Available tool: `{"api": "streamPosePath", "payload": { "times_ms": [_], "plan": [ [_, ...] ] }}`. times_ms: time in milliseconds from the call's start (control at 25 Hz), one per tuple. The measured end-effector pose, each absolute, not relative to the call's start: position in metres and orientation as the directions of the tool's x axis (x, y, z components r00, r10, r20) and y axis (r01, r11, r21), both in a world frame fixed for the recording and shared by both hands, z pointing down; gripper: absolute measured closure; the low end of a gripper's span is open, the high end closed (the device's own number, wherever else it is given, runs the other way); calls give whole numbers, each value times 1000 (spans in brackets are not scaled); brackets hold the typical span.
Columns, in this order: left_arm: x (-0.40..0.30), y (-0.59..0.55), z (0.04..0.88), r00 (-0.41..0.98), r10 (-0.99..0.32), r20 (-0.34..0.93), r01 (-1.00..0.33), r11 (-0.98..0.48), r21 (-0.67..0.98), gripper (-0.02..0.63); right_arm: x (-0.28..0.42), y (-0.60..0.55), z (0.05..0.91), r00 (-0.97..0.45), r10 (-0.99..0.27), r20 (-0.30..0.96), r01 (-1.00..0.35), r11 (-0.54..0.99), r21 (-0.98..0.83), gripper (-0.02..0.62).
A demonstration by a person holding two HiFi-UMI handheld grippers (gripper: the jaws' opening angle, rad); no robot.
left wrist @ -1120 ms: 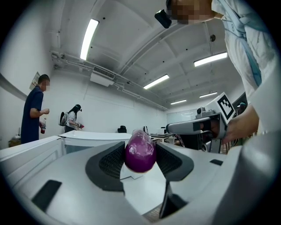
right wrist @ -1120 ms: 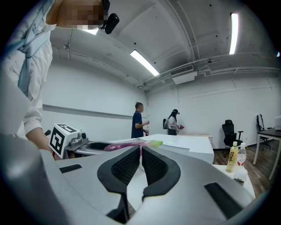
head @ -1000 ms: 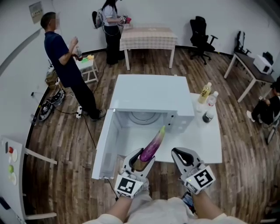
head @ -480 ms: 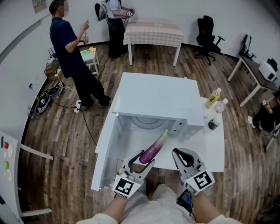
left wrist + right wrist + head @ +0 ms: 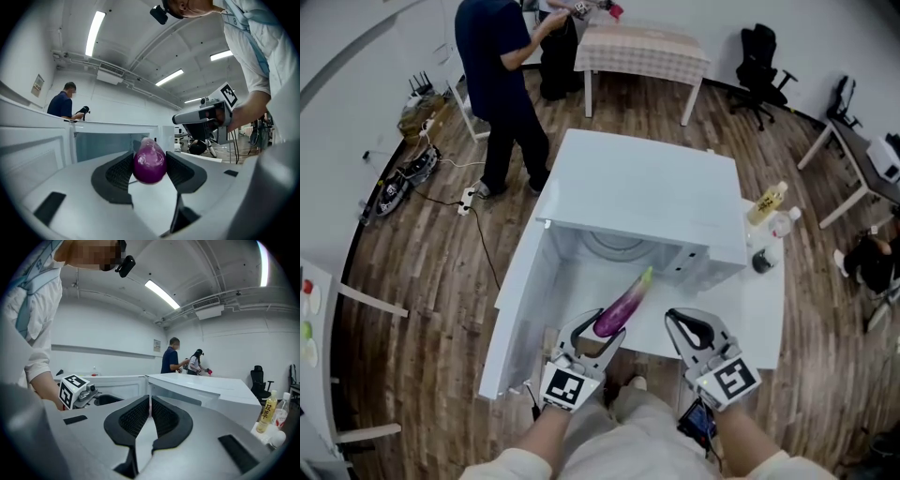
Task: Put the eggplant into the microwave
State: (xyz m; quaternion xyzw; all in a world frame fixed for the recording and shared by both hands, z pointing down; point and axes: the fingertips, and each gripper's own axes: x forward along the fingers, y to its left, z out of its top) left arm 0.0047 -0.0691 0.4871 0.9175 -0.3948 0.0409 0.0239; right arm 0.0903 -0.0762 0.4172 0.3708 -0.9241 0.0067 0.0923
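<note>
Lower centre, the left gripper (image 5: 596, 332) clamps the purple eggplant (image 5: 623, 304) before the open microwave (image 5: 649, 192), while the right gripper (image 5: 687, 324) beside it has its jaws pressed together

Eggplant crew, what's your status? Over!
Left tongs shut on eggplant; right tongs shut, empty. Its tip at the open microwave, not inside yet. Way in looks clear.
</note>
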Motion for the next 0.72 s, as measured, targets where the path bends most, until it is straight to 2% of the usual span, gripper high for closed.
{"api": "streamPosePath", "payload": {
  "times_ms": [720],
  "plan": [
    [7, -145, 519, 643, -760, 96, -764, -644, 23, 390, 79, -100, 419, -709, -683, 174, -687, 725, 48, 558]
  ]
}}
